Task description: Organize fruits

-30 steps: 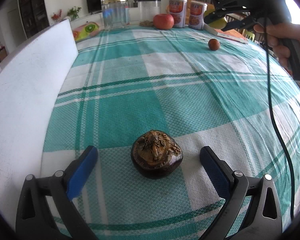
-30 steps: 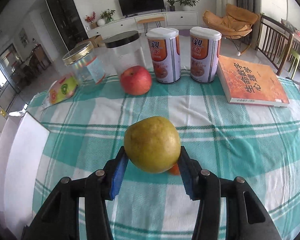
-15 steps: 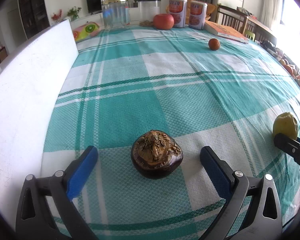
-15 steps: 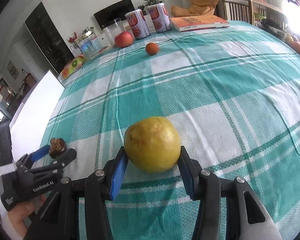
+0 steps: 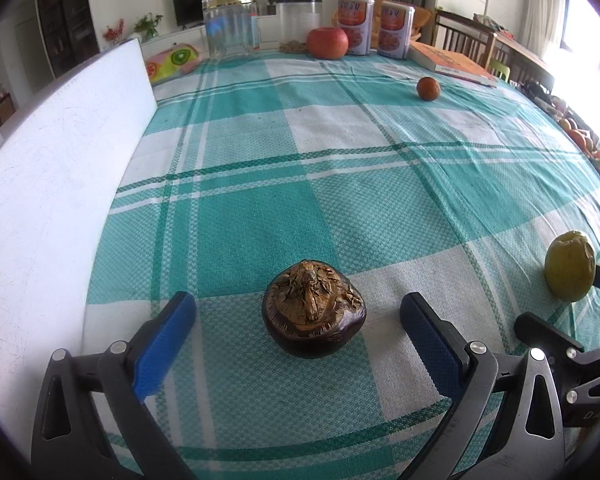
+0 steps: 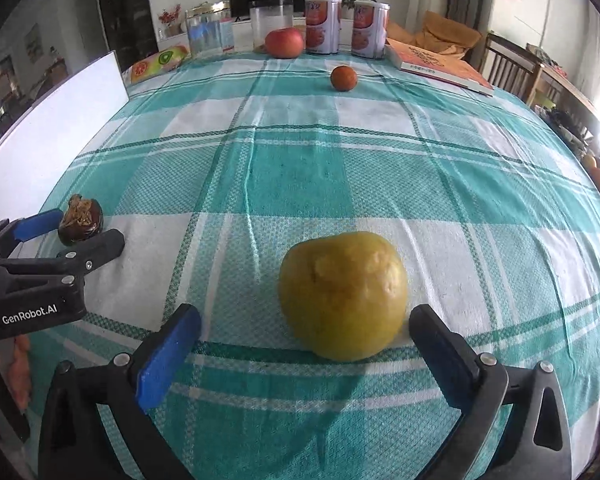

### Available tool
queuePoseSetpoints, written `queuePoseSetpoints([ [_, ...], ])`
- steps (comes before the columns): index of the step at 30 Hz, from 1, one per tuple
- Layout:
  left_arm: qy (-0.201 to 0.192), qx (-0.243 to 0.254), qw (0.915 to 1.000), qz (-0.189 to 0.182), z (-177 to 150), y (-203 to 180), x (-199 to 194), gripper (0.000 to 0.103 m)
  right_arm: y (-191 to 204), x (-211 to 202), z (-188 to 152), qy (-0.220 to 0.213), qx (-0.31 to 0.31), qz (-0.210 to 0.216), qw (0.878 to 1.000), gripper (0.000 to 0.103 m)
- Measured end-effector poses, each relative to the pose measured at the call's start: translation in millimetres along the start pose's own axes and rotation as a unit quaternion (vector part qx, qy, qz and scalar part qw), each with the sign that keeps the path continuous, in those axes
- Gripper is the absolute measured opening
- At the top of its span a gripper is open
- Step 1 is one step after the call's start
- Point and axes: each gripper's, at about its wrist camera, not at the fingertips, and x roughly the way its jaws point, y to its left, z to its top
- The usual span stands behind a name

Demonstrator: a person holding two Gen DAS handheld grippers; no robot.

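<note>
My right gripper (image 6: 300, 352) was opening wide; the round yellow-green pear (image 6: 343, 294) sat low-centre on the teal checked tablecloth (image 6: 340, 168) between its pads, untouched. My left gripper (image 5: 296, 332), wide too, straddled the dark brown mangosteen (image 5: 314, 316).

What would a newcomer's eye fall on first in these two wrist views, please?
Probably the yellow pear on the teal checked tablecloth, resting between the opening jaws of the right gripper, its pads clear of it. Next, the dark brown fruit between the open left gripper.
</note>
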Motion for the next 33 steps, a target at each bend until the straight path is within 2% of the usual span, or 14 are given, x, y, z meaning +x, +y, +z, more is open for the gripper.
queuePoseSetpoints([
  [4, 0.000, 0.000, 1.0000, 0.000, -0.1, -0.1, 0.0, 0.102, -8.4, 6.4, 8.1, -0.026, -0.048, 0.039, 0.998, 0.103],
  [33, 0.000, 0.000, 1.0000, 0.001, -0.2, -0.2, 0.8, 0.102, -6.8, 3.4, 10.6, -0.026, -0.048, 0.035, 0.998, 0.103],
])
